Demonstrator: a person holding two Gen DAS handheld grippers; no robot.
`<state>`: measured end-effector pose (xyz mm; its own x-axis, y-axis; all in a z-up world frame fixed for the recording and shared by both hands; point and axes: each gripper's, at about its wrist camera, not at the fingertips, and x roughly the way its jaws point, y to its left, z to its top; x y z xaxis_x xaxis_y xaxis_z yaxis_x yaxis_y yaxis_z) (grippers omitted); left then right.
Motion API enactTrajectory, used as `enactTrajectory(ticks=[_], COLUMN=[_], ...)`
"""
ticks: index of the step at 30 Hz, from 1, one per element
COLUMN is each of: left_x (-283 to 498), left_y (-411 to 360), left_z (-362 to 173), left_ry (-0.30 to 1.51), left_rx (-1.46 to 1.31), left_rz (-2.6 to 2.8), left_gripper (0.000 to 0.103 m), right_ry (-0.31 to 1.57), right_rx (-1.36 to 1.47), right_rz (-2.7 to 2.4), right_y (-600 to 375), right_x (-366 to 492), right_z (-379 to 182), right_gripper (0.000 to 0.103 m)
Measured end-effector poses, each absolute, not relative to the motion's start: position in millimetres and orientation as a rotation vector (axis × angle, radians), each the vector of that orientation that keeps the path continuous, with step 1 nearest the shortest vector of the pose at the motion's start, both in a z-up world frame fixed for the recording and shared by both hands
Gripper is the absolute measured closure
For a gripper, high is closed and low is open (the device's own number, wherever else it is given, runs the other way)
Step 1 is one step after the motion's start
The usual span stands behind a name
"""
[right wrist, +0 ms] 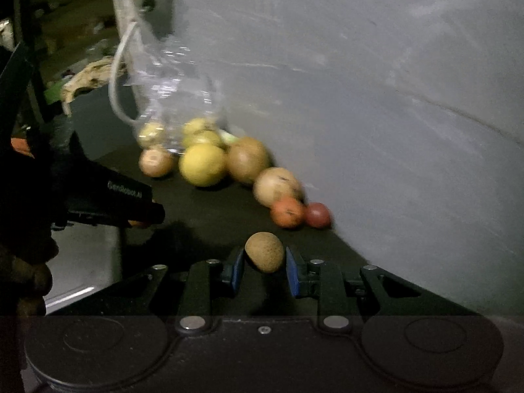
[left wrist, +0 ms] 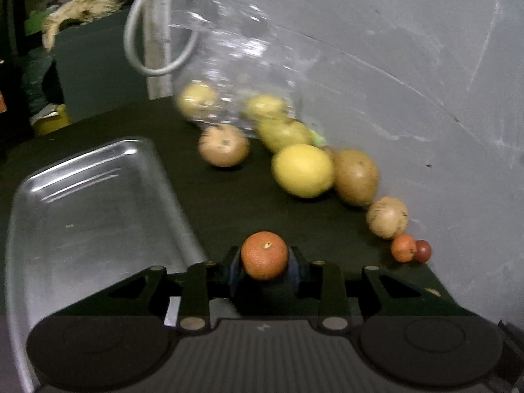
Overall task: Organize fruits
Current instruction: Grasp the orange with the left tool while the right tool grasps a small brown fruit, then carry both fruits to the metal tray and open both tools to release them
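My left gripper (left wrist: 264, 263) is shut on a small orange (left wrist: 264, 255), held just right of a metal tray (left wrist: 91, 196). My right gripper (right wrist: 264, 267) is shut on a small brown speckled fruit (right wrist: 264, 252), which sits tilted between the blue pads (right wrist: 236, 270). In the right wrist view the left gripper (right wrist: 147, 217) reaches in from the left over the tray's (right wrist: 82, 262) edge. Loose fruits line the wall: a tan round fruit (left wrist: 223, 145), a big yellow citrus (left wrist: 303, 170), a brown oval fruit (left wrist: 356, 177), another tan fruit (left wrist: 387, 217), a tiny orange (left wrist: 403, 248) and a red fruit (left wrist: 423, 250).
A clear plastic bag (left wrist: 235, 59) with a few yellowish fruits (left wrist: 196, 100) stands at the back of the dark tabletop (left wrist: 229, 209). A grey wall (left wrist: 409, 82) runs close along the right. A white cable loop (left wrist: 137, 42) hangs behind the bag. The tray holds no fruit.
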<state>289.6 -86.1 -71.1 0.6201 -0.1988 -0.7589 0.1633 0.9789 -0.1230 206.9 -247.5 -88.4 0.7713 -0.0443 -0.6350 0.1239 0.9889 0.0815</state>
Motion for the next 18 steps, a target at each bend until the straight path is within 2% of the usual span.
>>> enactTrajectory(ticks=[18], left_x=[222], left_y=[66], left_z=[-67], left_ry=[0.865], left_rx=[-0.147], left_rz=[0.005], left_gripper=[0.07], right_ry=[0.647], right_rx=[-0.086], right_rz=[0.249], right_y=[-109], right_x=[200], right_z=[-73], right_gripper=[0.074])
